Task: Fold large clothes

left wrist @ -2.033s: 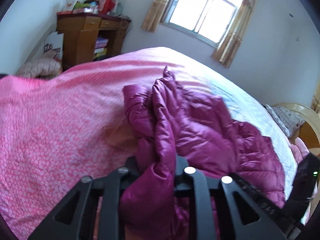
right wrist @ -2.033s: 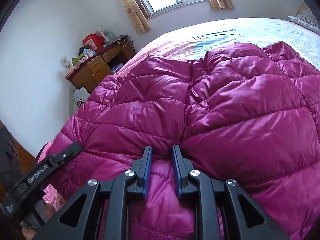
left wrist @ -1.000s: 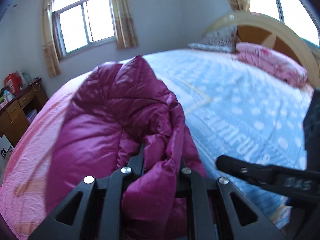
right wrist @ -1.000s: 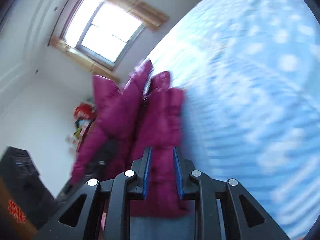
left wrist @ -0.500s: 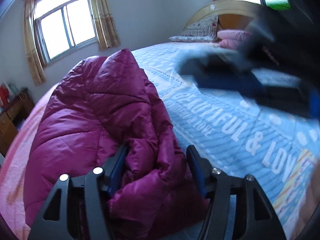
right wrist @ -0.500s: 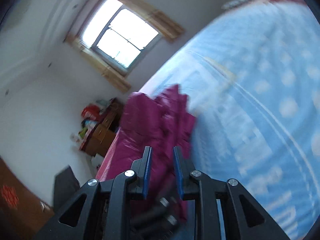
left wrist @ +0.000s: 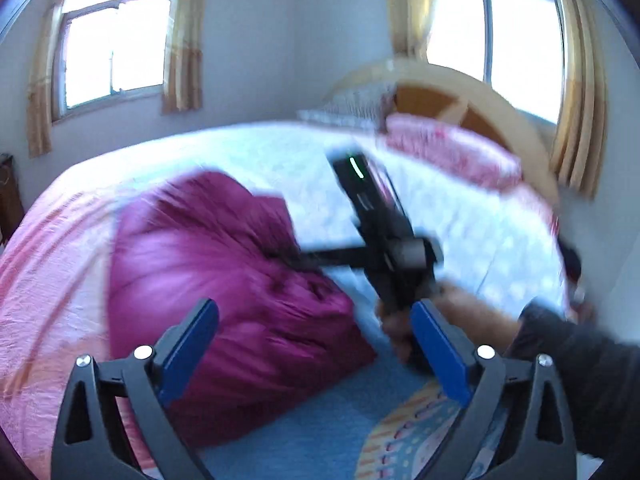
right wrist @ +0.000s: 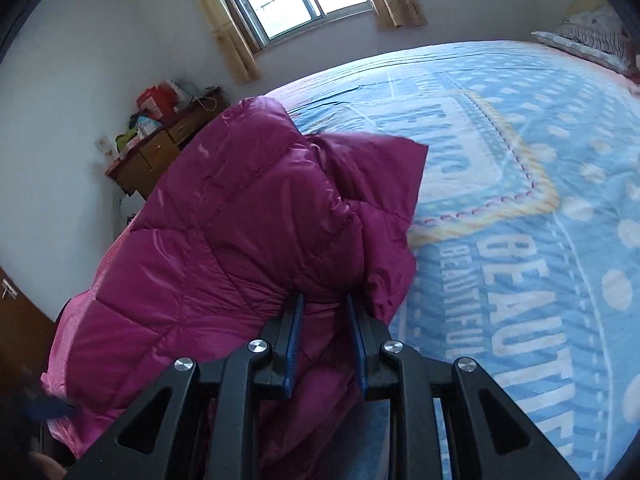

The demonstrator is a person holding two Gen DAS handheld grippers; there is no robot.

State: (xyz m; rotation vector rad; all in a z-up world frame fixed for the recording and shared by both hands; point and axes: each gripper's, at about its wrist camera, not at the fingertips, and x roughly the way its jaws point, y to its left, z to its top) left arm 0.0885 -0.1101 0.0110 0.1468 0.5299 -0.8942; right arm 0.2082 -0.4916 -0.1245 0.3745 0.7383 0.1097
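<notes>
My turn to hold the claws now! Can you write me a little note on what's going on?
Left claw: jaws opening, nothing between them, off the jacket.
Right claw: shut on a fold of the purple puffy jacket.
Jacket: bunched in a heap on the bed, half on the blue cover, half on the pink sheet.
Done: one side let go.
Left: probably regrip with the left claw, flatten it, finish folding.

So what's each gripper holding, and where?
Right gripper: clamped on a fold at the magenta down jacket's near edge. Left gripper: nothing, jaws opening.
</notes>
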